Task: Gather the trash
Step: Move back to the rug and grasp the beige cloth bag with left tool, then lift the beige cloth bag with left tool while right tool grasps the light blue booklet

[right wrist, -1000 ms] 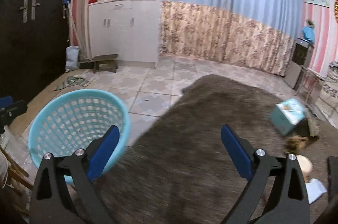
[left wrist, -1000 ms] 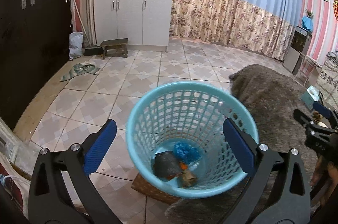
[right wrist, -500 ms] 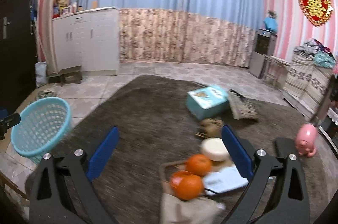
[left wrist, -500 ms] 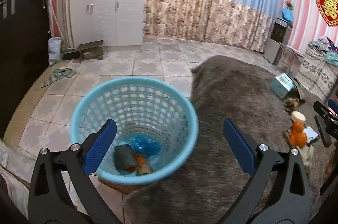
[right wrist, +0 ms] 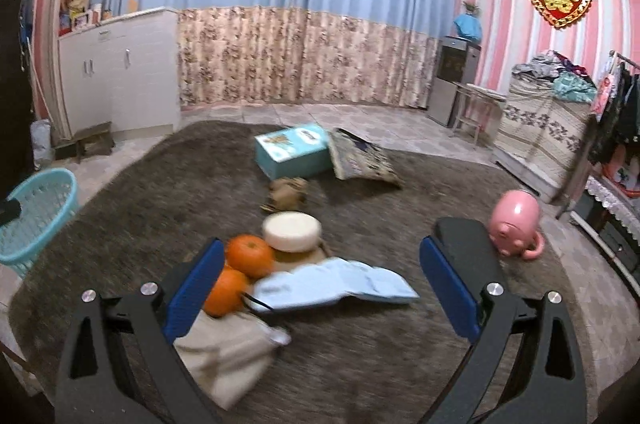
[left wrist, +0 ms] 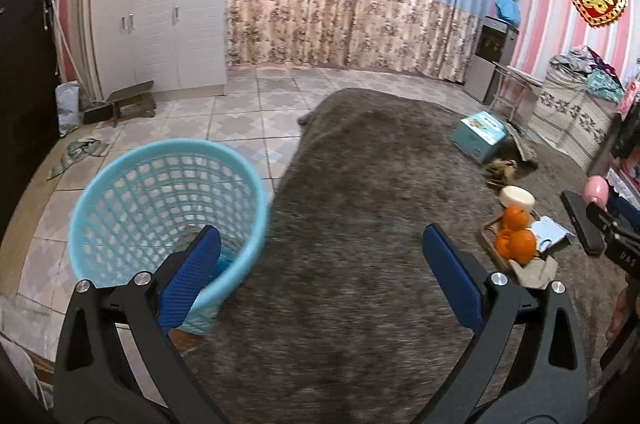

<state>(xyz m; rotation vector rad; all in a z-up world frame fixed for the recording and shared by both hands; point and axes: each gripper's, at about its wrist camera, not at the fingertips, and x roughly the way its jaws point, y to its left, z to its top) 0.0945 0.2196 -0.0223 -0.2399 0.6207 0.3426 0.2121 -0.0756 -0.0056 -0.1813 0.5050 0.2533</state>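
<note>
A light blue mesh waste basket [left wrist: 168, 207] stands at the rug's left edge; it also shows far left in the right wrist view [right wrist: 36, 207]. My left gripper [left wrist: 320, 280] is open and empty, just right of the basket above the rug. My right gripper [right wrist: 320, 288] is open and empty, low over a light blue wrapper [right wrist: 332, 286] on the rug. Beside the wrapper lie two oranges [right wrist: 240, 268], a white round lid [right wrist: 292, 232], a beige crumpled bag [right wrist: 228, 352] and a brown crumpled scrap [right wrist: 286, 193].
A grey-brown shaggy rug [left wrist: 360, 304] covers the floor. On it lie a teal box [right wrist: 294, 149], a patterned cushion [right wrist: 362, 159], a pink piggy mug [right wrist: 516, 222] and a black flat object [right wrist: 464, 248]. White cabinets [left wrist: 160, 27] and a small stool [left wrist: 128, 103] stand at the back left.
Both grippers have swung right, away from the basket. The left view has left the basket's inside for the rug. The right gripper has come closer to the wrapper and oranges.
</note>
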